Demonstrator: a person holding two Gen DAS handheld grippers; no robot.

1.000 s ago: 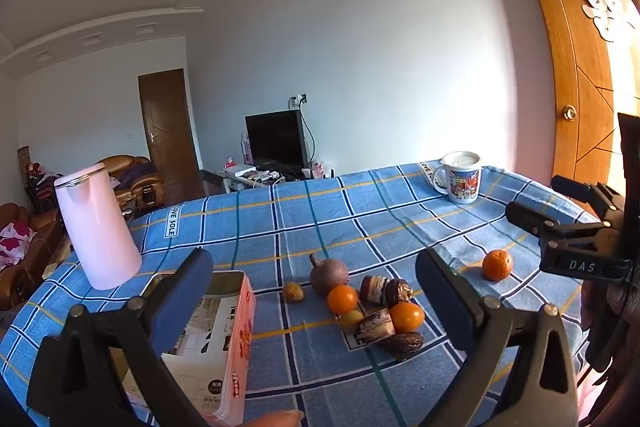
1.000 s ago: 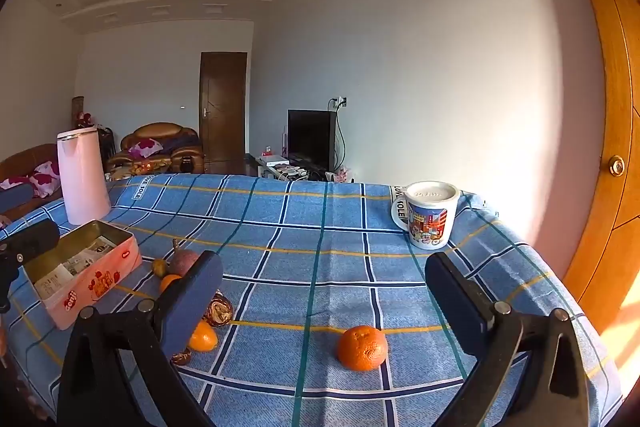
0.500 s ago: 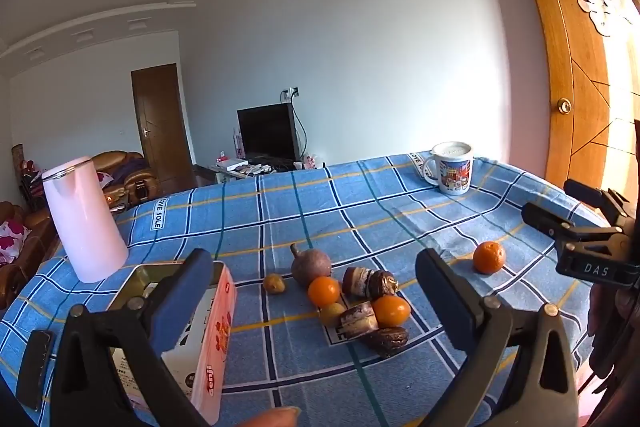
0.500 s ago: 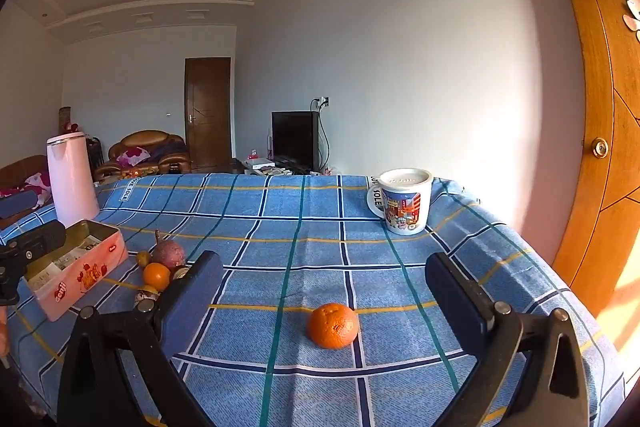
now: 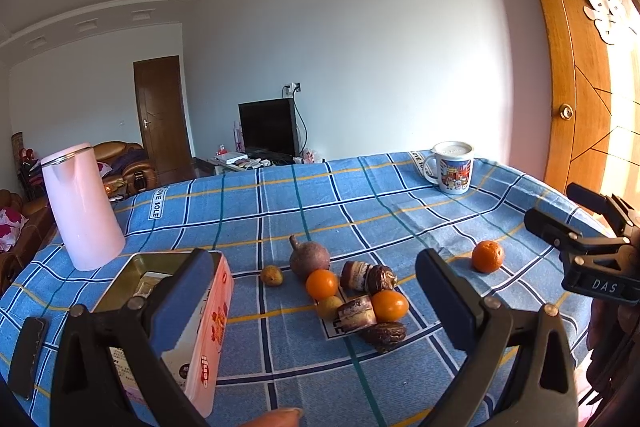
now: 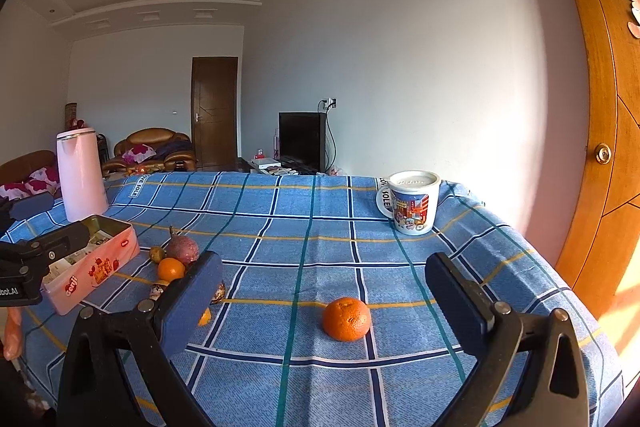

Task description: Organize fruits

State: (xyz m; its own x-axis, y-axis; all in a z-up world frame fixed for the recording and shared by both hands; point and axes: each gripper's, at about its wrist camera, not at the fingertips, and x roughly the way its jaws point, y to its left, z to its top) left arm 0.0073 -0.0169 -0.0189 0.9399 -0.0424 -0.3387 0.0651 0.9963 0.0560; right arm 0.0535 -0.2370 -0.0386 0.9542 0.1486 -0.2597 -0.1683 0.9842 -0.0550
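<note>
Grippers hang above the near edge of a table covered in a blue checked cloth (image 6: 312, 227), both level and facing the far wall. The left gripper (image 5: 312, 291) has its jaws spread wide with nothing between them; one blue pad (image 5: 180, 303) overlaps the view of an open pink tin (image 5: 208, 311), the other sits to the right of a fruit cluster, and whether the pad touches the tin cannot be told. A fingertip (image 5: 276, 417) shows at the bottom edge of the left wrist view.

The right gripper (image 6: 320, 291) is likewise wide apart and holds nothing. A lone mandarin (image 6: 346, 319) lies on the cloth between and just beyond its pads, apart from both. In the left wrist view the right gripper's black body shows at the right edge, near that same mandarin.

The fruit cluster lies just right of the tin: a purple round fruit with a stem (image 5: 309, 259), a small yellow-brown fruit (image 5: 272, 275) to its left, two oranges (image 5: 322, 283) and several dark wrinkled fruits (image 5: 384, 333), touching one another.

At the far left stands a pink kettle (image 5: 82, 207); at the far right a printed mug (image 6: 414, 203) stands well away from the fruit.
</note>
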